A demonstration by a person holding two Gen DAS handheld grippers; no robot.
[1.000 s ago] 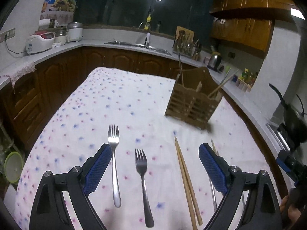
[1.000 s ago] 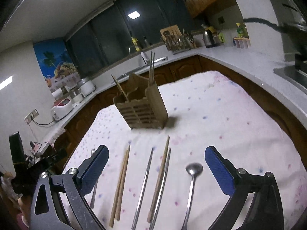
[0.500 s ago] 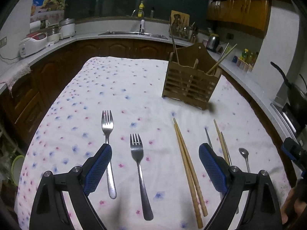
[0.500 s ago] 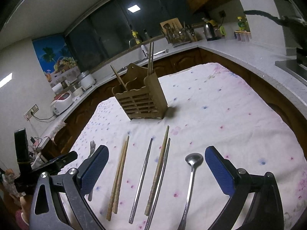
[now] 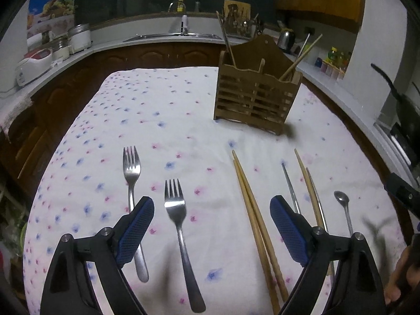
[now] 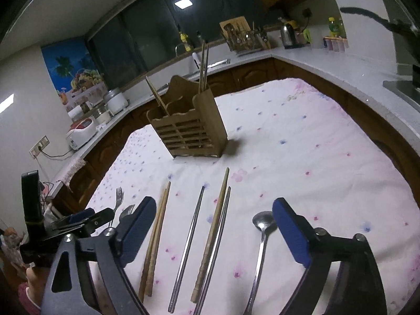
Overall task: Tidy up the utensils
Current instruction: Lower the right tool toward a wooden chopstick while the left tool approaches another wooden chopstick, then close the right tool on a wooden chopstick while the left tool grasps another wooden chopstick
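Two metal forks (image 5: 131,173) (image 5: 174,204) lie on the flowered cloth, with a pair of wooden chopsticks (image 5: 252,210), a metal chopstick (image 5: 290,186) and a small spoon (image 5: 341,199) to their right. Behind them stands the slatted wooden holder (image 5: 256,97) with a few chopsticks in it. My left gripper (image 5: 211,204) hovers over the right fork and the wooden pair, its jaws closing, the pads touching nothing. My right gripper (image 6: 214,204) hangs over the metal chopstick (image 6: 189,236), a wooden chopstick (image 6: 212,231) and the spoon (image 6: 262,225); its jaws are closing too, gripping nothing.
The cloth-covered table (image 6: 315,136) is ringed by a white counter (image 6: 341,63) with a sink, a kettle (image 6: 287,34), a dish rack and cookers (image 5: 34,60). A dark pan handle (image 5: 388,84) juts in at the right. The left gripper (image 6: 78,220) shows at the right view's lower left.
The left gripper has swung right and nearer the table, bringing the right-hand chopsticks and spoon into its view. Both grippers' jaws have narrowed a little. The right gripper has hardly moved.
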